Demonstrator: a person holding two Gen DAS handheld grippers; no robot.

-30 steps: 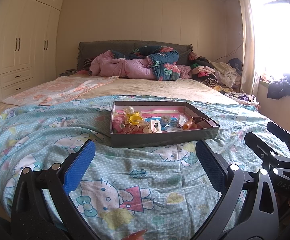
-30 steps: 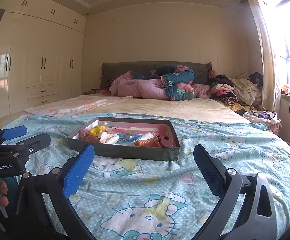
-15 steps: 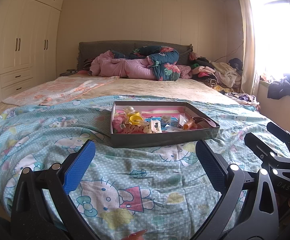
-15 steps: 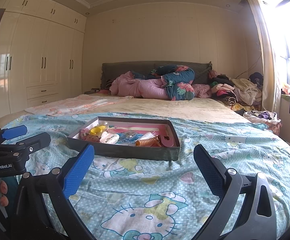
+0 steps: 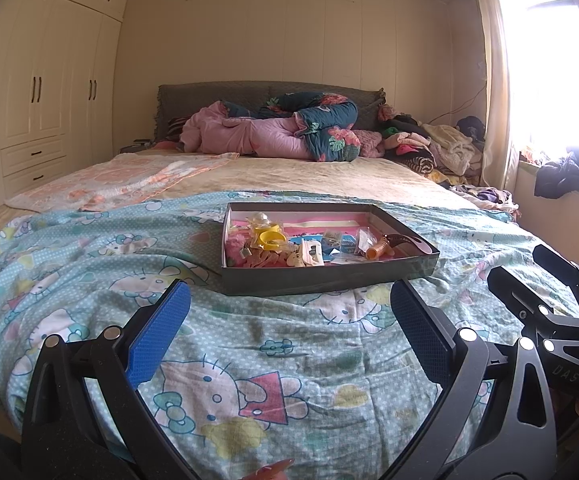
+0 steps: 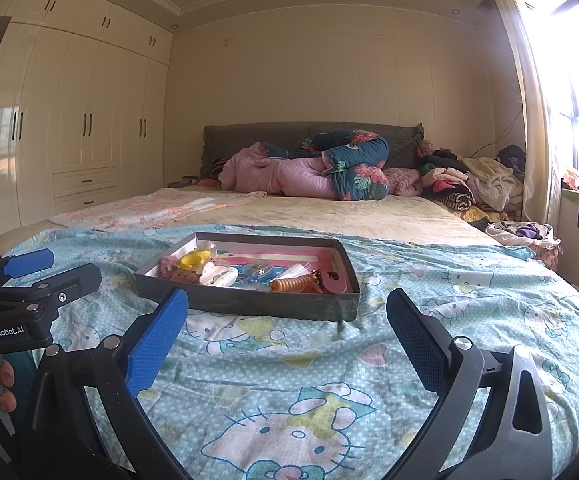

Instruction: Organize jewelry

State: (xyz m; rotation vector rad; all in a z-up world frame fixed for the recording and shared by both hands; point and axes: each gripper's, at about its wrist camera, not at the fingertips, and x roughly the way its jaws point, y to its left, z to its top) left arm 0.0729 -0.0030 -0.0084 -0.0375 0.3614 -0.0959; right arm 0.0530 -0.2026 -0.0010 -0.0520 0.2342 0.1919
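Note:
A shallow dark grey tray (image 5: 321,278) (image 6: 257,306) lies on the bed ahead of both grippers. It holds several small accessories: a yellow ring-shaped piece (image 5: 271,239) (image 6: 195,259), an orange spiral hair tie (image 5: 378,250) (image 6: 289,283), a white clip (image 6: 217,276) and a dark pink clip (image 5: 409,242). My left gripper (image 5: 289,328) is open and empty, short of the tray's near wall. My right gripper (image 6: 287,334) is open and empty, also short of the tray. Each gripper shows at the edge of the other's view.
The tray rests on a light blue Hello Kitty quilt (image 5: 225,360) (image 6: 329,380). Rolled pink and floral bedding (image 5: 281,132) lies by the headboard. A pile of clothes (image 5: 429,148) sits at the far right. White wardrobes (image 6: 69,128) line the left wall.

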